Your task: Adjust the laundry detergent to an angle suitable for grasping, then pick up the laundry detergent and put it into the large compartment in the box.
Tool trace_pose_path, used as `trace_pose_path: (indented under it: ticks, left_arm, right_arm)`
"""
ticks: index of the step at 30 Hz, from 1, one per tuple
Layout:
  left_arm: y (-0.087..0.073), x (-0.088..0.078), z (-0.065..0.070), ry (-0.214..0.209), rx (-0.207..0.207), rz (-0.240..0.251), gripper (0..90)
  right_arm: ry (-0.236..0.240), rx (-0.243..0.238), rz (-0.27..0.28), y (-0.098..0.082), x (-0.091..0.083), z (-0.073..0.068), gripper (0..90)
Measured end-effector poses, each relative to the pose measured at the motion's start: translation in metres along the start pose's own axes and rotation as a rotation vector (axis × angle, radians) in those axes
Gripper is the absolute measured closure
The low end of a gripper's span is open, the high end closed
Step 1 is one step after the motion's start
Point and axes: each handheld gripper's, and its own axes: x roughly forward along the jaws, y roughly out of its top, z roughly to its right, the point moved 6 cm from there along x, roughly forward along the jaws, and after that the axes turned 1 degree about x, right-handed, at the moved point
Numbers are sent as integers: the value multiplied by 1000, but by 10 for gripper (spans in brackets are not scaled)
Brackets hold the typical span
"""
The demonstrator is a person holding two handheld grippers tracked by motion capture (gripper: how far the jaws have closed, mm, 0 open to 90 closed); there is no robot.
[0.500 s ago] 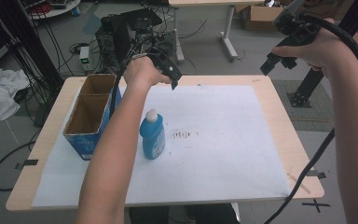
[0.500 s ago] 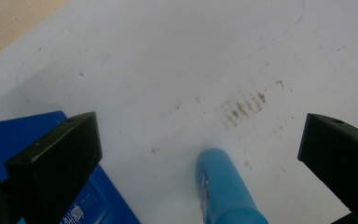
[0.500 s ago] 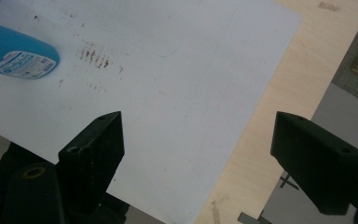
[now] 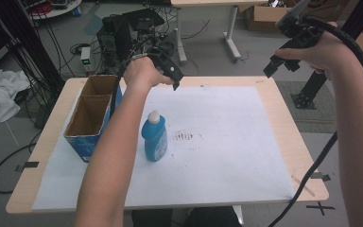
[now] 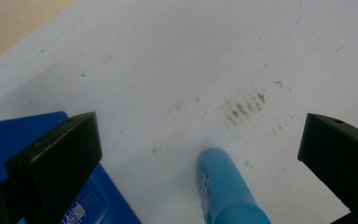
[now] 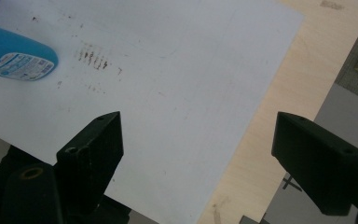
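Overhead, box point(image 4: 90, 118) compartments show beside bottle point(image 4: 154, 137).

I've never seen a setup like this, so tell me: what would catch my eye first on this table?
Probably the bright blue bottle with its white cap, standing upright on the white sheet beside an open blue cardboard box at the table's left. Just right of the bottle is a patch of brown smudges. Above it all, a person holds two black grippers, left and right, both with jaws wide open and empty.
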Motion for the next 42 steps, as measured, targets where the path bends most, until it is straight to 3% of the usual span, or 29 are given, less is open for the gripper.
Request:
trace_pose_path:
  ticks: [18, 27, 42]
  left_arm:
    - [0, -1, 0, -3, 5, 3, 1]
    - [1, -6, 7, -4, 8, 11, 1]
    - [-22, -29, 17, 21, -6, 21, 1]
  right_arm:
    - [4, 8, -2, 1, 7, 2, 166]
    - [6, 12, -2, 0, 9, 5, 166]
    - [9, 29, 8, -4, 13, 13, 164]
